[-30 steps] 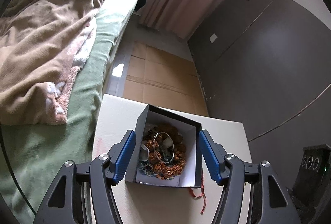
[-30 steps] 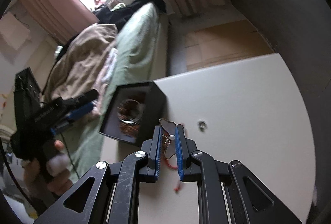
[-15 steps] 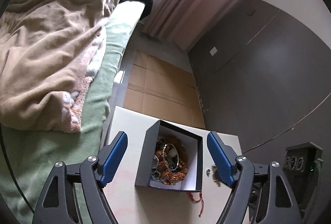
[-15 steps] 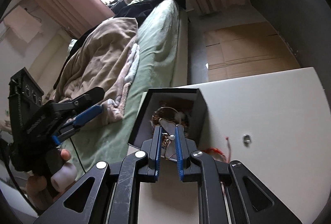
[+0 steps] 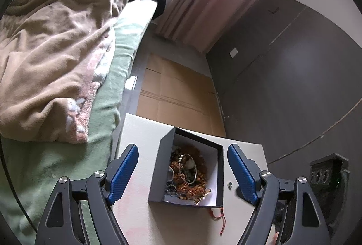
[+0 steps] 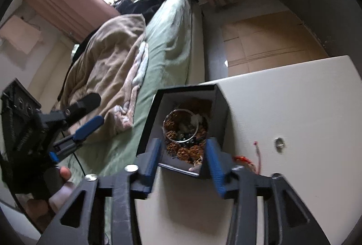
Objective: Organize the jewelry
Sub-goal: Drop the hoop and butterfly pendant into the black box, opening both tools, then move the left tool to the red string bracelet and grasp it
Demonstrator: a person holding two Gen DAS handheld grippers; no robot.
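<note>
While your right gripper (image 6: pixel 183 160) is opening over the box (image 6: pixel 220 109) of jewelry (image 6: pixel 185 131), pinching nothing, your left gripper (image 5: pixel 183 173) stands spread wide.

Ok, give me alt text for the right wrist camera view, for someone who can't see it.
The right claw, jaws opening, hangs over an open black box filled with beaded jewelry on a white table. A small ring and a red cord lie beside the box.
</note>
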